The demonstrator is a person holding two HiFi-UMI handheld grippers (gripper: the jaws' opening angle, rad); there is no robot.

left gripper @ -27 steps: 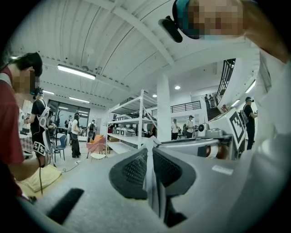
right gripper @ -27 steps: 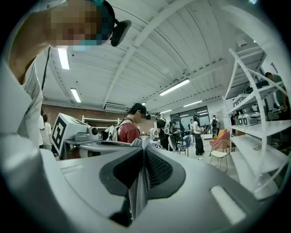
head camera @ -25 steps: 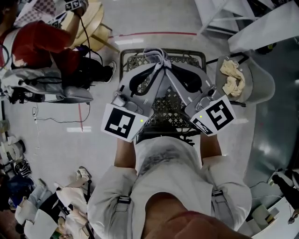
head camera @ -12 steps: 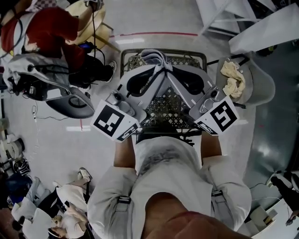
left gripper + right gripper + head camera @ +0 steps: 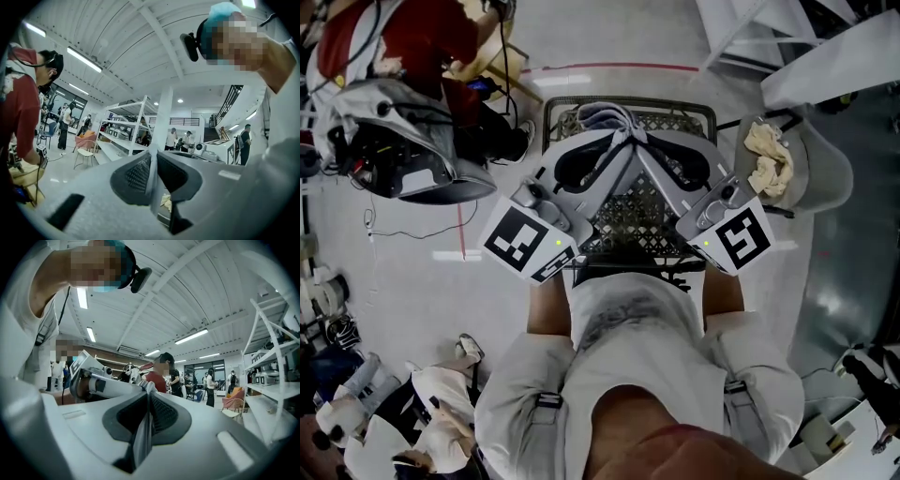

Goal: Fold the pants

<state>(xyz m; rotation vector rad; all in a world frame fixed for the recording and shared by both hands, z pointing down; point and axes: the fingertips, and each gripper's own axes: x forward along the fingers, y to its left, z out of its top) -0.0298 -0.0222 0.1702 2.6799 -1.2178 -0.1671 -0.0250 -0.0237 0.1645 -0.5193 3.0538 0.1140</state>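
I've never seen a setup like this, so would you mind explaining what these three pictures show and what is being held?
There is no robot: a person holds a hand tool ending in a two-fingered claw in each hand. The head view looks down from their head at both tools and their square-marked cubes. The other two pictures come from cameras riding on each tool, looking along its claw. The left claw and right claw meet above a black wire basket, each shut on thin grey cloth, probably the pants. A beige rag lies on a grey seat nearby.
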